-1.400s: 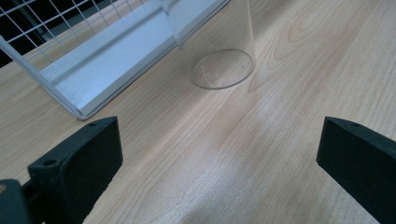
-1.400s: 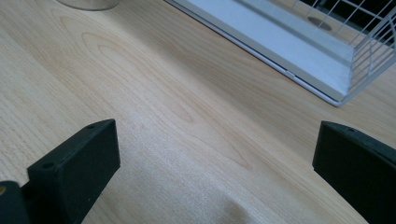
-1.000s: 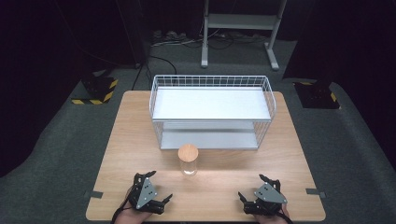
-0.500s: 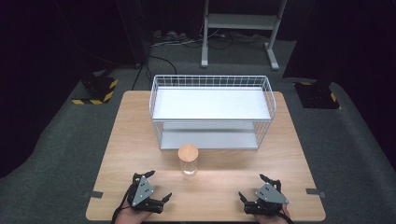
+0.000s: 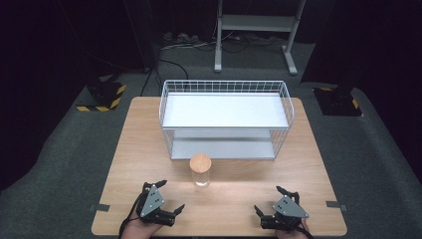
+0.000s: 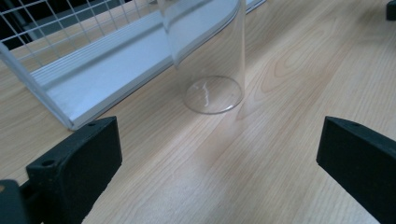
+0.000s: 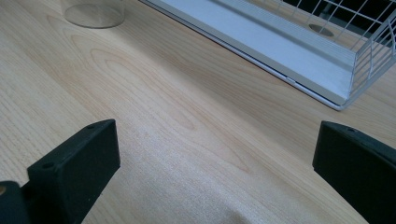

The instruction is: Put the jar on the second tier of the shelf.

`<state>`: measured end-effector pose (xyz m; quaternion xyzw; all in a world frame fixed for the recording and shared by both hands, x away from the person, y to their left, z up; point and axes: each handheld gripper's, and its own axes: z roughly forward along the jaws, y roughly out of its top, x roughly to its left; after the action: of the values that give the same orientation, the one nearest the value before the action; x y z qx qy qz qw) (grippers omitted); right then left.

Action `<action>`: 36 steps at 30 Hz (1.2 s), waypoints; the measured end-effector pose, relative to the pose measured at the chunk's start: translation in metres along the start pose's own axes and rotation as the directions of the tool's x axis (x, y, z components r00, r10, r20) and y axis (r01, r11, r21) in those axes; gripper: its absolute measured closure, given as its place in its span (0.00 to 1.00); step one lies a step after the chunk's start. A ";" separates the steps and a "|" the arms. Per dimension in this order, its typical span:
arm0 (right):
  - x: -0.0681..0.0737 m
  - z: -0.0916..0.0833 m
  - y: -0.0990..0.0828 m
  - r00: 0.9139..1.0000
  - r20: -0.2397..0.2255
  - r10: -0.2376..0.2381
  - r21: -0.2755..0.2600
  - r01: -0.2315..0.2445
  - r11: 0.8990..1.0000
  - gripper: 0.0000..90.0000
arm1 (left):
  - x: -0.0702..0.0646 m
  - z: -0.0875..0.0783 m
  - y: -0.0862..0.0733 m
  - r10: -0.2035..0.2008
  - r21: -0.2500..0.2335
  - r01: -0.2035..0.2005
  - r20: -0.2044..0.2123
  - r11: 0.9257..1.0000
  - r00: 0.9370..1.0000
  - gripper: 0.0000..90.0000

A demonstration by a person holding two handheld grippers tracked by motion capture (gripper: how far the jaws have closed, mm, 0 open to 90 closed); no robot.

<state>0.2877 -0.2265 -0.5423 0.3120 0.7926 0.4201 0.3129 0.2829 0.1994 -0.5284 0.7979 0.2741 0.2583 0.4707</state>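
**benchrat:** So what's the setup? Both grippers look parked at the near edge of the counter (image 5: 124, 149).

**wirefan:** Yeah. The left gripper (image 5: 165, 199) and right gripper (image 5: 274, 201) both rest low by the person's hands, fingers spread wide, nothing between them. My guess is that's a ready pose: open means either one can go straight in.

**benchrat:** And the jar?

**wirefan:** The clear glass jar (image 5: 200, 171) with the round wooden lid stands upright mid-counter, just in front of the white wire shelf rack (image 5: 226, 87), near it but not touching as far as I can tell. It's closer to the left gripper, whose own camera looks right at the jar's base (image 6: 214, 93) between its fingers (image 6: 79, 158). The right gripper's view catches it off in a corner (image 7: 95, 13).

**benchrat:** So left goes first?

**wirefan:** I'd bet so. It's lined up, and the rack's lower shelf sits open-fronted right behind the jar, so that looks like a handy place to put it.
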 end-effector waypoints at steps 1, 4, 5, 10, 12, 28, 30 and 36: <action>0.000 0.000 0.000 1.000 0.000 0.000 0.000 0.000 1.000 0.00 | 0.000 0.000 0.002 -0.002 -0.004 0.002 0.003 1.000 1.000 0.00; 0.000 0.000 0.000 1.000 -0.001 -0.002 0.001 0.002 1.000 0.00 | 0.001 0.000 0.006 -0.015 -0.015 0.015 0.008 1.000 1.000 0.00; 0.000 0.000 0.000 1.000 0.000 -0.002 0.001 0.002 1.000 0.00 | 0.001 0.000 0.007 -0.018 -0.015 0.018 0.008 1.000 1.000 0.00; 0.000 0.000 0.000 1.000 -0.001 -0.001 0.000 0.001 1.000 0.00 | 0.003 0.001 0.014 -0.023 -0.023 0.023 0.011 0.999 1.000 0.00; 0.000 0.000 0.000 1.000 -0.001 0.003 -0.002 -0.003 1.000 0.00 | 0.004 0.001 0.019 -0.031 -0.032 0.031 0.013 0.999 0.999 0.00; -0.001 -0.001 0.000 1.000 -0.007 0.013 -0.006 -0.013 1.000 0.00 | 0.004 0.016 0.031 -0.067 -0.047 0.068 0.031 0.997 0.997 0.00; -0.002 -0.001 0.000 1.000 -0.011 0.015 -0.006 -0.016 1.000 0.00 | 0.003 0.018 0.032 -0.072 -0.048 0.074 0.036 0.996 0.997 0.00; -0.001 -0.001 -0.001 1.000 -0.013 0.010 -0.011 -0.010 1.000 0.00 | 0.002 0.026 0.035 -0.086 -0.057 0.088 0.049 0.994 0.995 0.00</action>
<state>0.2875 -0.2283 -0.5419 0.3118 0.7907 0.4279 0.3073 0.3087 0.1707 -0.5074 0.7766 0.2897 0.2271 0.5113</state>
